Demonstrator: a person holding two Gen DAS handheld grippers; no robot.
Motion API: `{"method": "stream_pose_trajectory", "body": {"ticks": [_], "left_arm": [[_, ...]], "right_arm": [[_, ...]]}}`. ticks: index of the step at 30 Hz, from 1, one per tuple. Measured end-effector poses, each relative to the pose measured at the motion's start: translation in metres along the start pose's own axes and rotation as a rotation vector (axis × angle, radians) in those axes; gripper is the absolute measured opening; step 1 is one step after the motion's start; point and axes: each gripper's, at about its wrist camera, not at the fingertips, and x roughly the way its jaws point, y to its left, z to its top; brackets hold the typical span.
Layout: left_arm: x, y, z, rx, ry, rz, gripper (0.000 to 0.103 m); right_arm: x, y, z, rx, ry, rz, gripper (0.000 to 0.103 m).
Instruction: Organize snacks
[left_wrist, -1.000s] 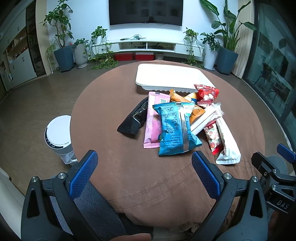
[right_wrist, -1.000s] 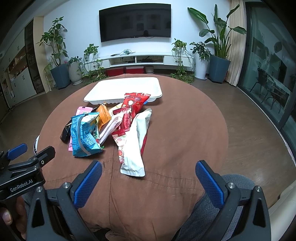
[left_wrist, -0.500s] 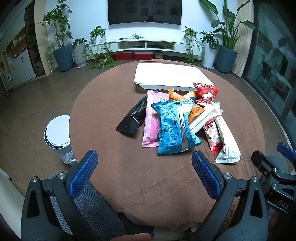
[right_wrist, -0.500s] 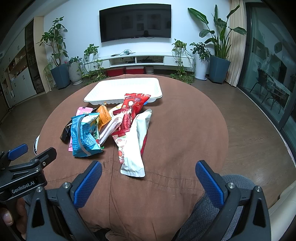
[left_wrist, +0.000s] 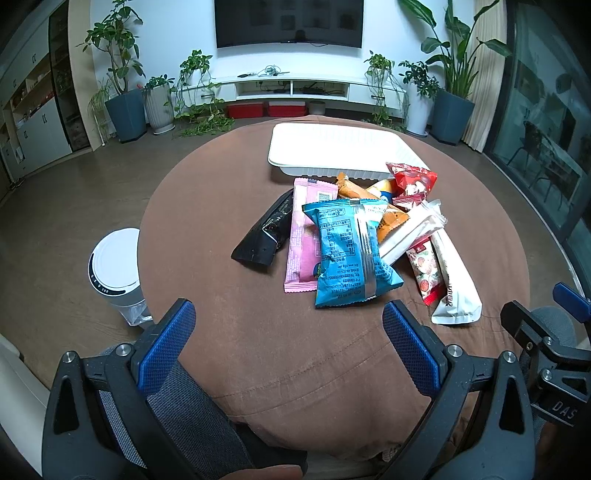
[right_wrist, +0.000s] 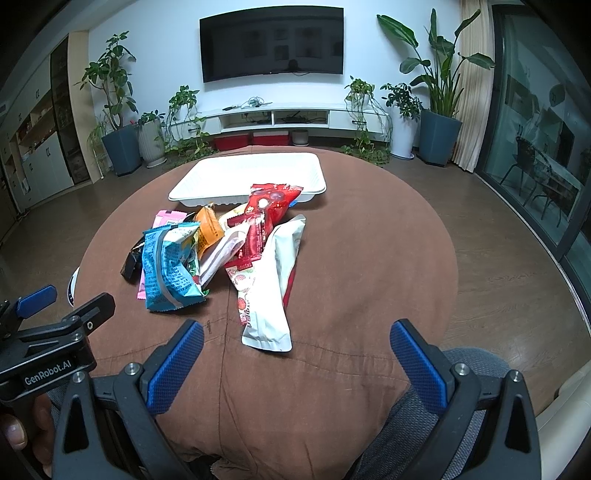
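A heap of snack packets lies mid-table: a blue packet (left_wrist: 349, 254) (right_wrist: 166, 266) on top, a pink one (left_wrist: 304, 236), a black one (left_wrist: 267, 232), an orange one (right_wrist: 208, 229), a red bag (left_wrist: 412, 182) (right_wrist: 267, 205) and a long white packet (left_wrist: 452, 277) (right_wrist: 273, 288). Behind the heap stands an empty white tray (left_wrist: 332, 146) (right_wrist: 251, 173). My left gripper (left_wrist: 290, 345) hovers open at the near edge, short of the blue packet. My right gripper (right_wrist: 297, 363) is open too, just short of the white packet. Neither holds anything.
The round table wears a brown cloth (left_wrist: 280, 350) (right_wrist: 369, 258). A white bin (left_wrist: 116, 267) stands on the floor to its left. Grey-clad knees show under both grippers. Potted plants and a TV stand line the far wall.
Both grippers stay open and almost still. The left view has shifted slightly, the pile sitting a touch more to the left and lower.
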Motion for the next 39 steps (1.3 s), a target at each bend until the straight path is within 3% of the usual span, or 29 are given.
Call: {"method": "stream_pose_trajectory", "body": {"ticks": [22,25,29,31,34,39], "left_arm": [[0.004,0.003,-0.002,-0.011,0.003,-0.006,0.103],[0.004,0.006,-0.003,-0.013,-0.013,-0.031,0.103],[0.006,0.001,-0.003,0.076,-0.049,-0.145,0.103],[0.007,-0.001,-0.007,0.103,-0.055,-0.126,0.103],[0.021,0.002,-0.01,0.092,0.076,-0.117,0.103],[0.024,0.021,-0.004,0.014,0.07,-0.093,0.103]], "right_arm": [[0.0,0.001,0.0,0.006,0.002,0.005,0.103],[0.0,0.003,-0.003,0.016,-0.012,0.01,0.103],[0.0,0.0,-0.004,0.034,-0.039,0.019,0.103],[-0.001,-0.003,-0.001,0.046,-0.045,0.024,0.103],[-0.002,-0.007,-0.001,0.072,-0.057,0.041,0.103],[0.001,-0.012,-0.003,0.112,-0.056,0.06,0.103]]}}
